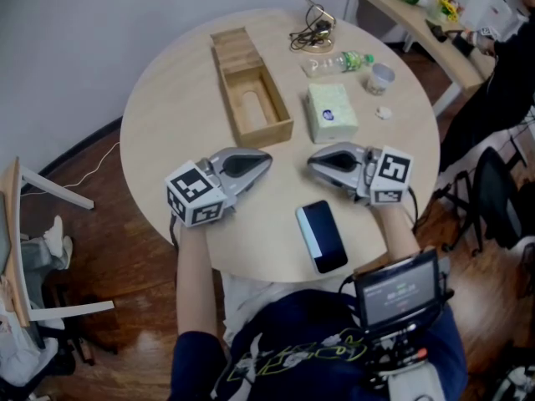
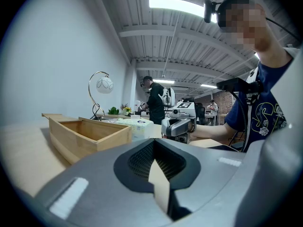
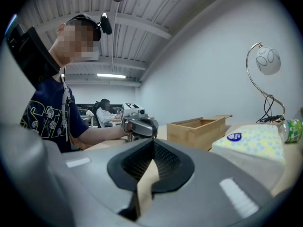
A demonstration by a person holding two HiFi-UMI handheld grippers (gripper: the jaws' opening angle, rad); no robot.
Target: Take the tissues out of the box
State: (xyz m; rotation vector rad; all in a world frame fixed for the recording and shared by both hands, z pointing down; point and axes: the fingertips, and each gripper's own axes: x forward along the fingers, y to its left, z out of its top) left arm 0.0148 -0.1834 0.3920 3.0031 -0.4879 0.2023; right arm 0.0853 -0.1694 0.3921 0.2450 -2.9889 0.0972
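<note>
An open wooden box [image 1: 255, 103] lies on the round table [image 1: 167, 132], its inside bare down to an oval slot. The tissue pack [image 1: 331, 111], pale green with a blue label, lies outside it, just to its right. My left gripper [image 1: 266, 163] rests on the table in front of the box, jaws shut with nothing in them. My right gripper [image 1: 313, 164] rests in front of the pack, facing the left one, also shut and empty. In the left gripper view the box [image 2: 90, 134] is ahead on the left. In the right gripper view the pack [image 3: 251, 143] is near on the right.
A wooden lid [image 1: 234, 47] lies at the box's far end. A black phone [image 1: 322, 235] sits near the table's front edge. A plastic bottle [image 1: 338, 62], a cup [image 1: 380, 78] and a lamp base [image 1: 313, 36] stand at the back.
</note>
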